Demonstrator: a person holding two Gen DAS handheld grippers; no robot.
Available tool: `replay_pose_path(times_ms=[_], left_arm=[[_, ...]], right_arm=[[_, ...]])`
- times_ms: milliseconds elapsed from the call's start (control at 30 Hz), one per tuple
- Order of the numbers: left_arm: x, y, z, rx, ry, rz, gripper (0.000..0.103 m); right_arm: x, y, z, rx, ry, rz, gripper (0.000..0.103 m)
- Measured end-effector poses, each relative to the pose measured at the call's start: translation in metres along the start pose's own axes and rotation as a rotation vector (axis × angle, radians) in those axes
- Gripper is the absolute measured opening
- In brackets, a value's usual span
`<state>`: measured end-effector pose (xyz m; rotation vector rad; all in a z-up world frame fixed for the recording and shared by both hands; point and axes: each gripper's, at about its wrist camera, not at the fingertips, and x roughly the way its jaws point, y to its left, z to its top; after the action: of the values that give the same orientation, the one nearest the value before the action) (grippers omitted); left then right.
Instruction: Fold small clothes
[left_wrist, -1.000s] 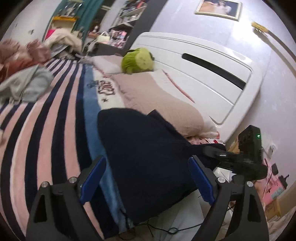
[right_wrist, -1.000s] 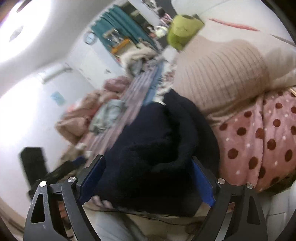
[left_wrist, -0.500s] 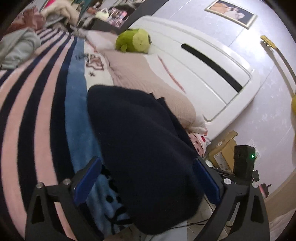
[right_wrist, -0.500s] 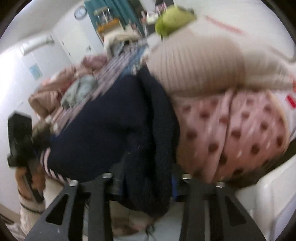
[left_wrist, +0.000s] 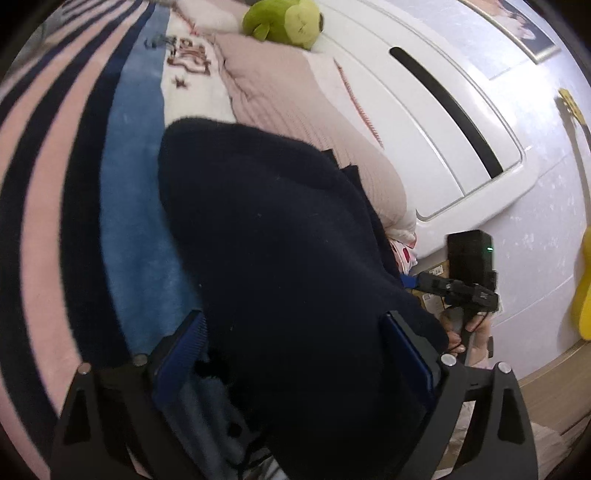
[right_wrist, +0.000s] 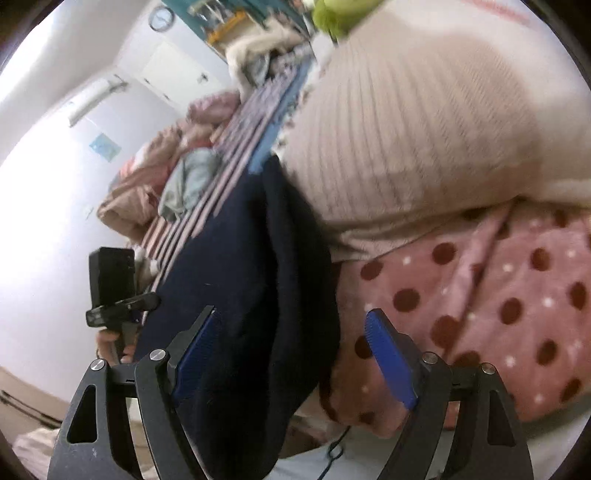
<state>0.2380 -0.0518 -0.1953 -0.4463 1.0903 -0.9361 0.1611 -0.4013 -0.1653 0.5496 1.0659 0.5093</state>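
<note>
Navy garment (left_wrist: 280, 258) lies on striped blanket (left_wrist: 55, 184), its near edge between both tools' jaws. Left gripper (left_wrist: 295, 354): jaws wide, cloth between, pads not pressing. Right gripper (right_wrist: 295, 350): jaws opening, cloth against the 9 o'clock pad only. Beige pillow (right_wrist: 424, 129) at 1 o'clock.

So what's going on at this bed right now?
A person is folding a dark navy garment on the striped bedspread, a handheld gripper in each hand. The left gripper straddles the garment's near edge, jaws wide. The right gripper is opening, its folded edge between the jaws, beside a polka-dot blanket.
</note>
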Motion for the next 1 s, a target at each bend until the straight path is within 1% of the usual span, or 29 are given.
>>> replay_pose_path(times_ms=[67, 133, 167, 200, 267, 300, 333, 367, 433, 567, 633, 700, 800, 900, 933, 967, 1000], left_arm=[[0.006, 0.004, 0.002, -0.024, 0.018, -0.02, 0.09], [0.009, 0.005, 0.002, -0.035, 0.025, -0.027, 0.084], [0.009, 0.005, 0.002, -0.037, 0.025, -0.029, 0.082], [0.011, 0.004, 0.002, -0.038, 0.025, -0.029, 0.079], [0.013, 0.001, 0.002, -0.032, 0.027, -0.002, 0.073], [0.014, -0.002, 0.001, -0.026, 0.02, 0.013, 0.065], [0.011, -0.006, 0.0, -0.019, 0.013, 0.015, 0.057], [0.009, -0.009, 0.0, -0.013, 0.007, 0.02, 0.052], [0.0, -0.015, 0.001, 0.006, -0.012, 0.029, 0.042], [-0.022, -0.029, 0.002, 0.048, -0.042, 0.027, 0.039], [-0.038, -0.038, 0.004, 0.079, -0.059, 0.05, 0.038], [-0.051, -0.043, 0.009, 0.1, -0.077, 0.066, 0.038], [-0.084, -0.051, 0.011, 0.123, -0.129, 0.099, 0.037], [-0.12, -0.052, 0.012, 0.137, -0.169, 0.162, 0.037], [-0.141, -0.052, 0.011, 0.139, -0.189, 0.187, 0.036], [-0.154, -0.05, 0.01, 0.137, -0.204, 0.201, 0.036], [-0.177, -0.049, 0.008, 0.129, -0.223, 0.216, 0.036]], right_arm=[[0.017, -0.005, 0.003, 0.03, 0.053, 0.049, 0.075], [0.038, -0.006, 0.006, 0.018, 0.116, 0.07, 0.066], [0.047, -0.006, 0.007, 0.004, 0.139, 0.078, 0.065], [0.052, -0.005, 0.007, -0.003, 0.146, 0.089, 0.065], [0.058, -0.003, 0.012, -0.025, 0.144, 0.133, 0.064], [0.061, -0.002, 0.013, -0.028, 0.145, 0.154, 0.056], [0.065, -0.002, 0.014, -0.026, 0.152, 0.185, 0.045], [0.071, 0.001, 0.014, -0.028, 0.161, 0.219, 0.039], [0.072, 0.01, 0.015, -0.061, 0.148, 0.219, 0.038], [0.058, 0.031, 0.015, -0.128, 0.094, 0.256, 0.036], [0.05, 0.047, 0.017, -0.16, 0.067, 0.271, 0.032], [0.046, 0.063, 0.019, -0.187, 0.045, 0.273, 0.03], [0.048, 0.094, 0.023, -0.235, 0.023, 0.275, 0.027], [0.06, 0.136, 0.028, -0.288, 0.014, 0.285, 0.027], [0.063, 0.146, 0.029, -0.301, 0.015, 0.291, 0.027], [0.07, 0.161, 0.03, -0.318, 0.019, 0.303, 0.027], [0.08, 0.182, 0.033, -0.338, 0.023, 0.315, 0.027]])
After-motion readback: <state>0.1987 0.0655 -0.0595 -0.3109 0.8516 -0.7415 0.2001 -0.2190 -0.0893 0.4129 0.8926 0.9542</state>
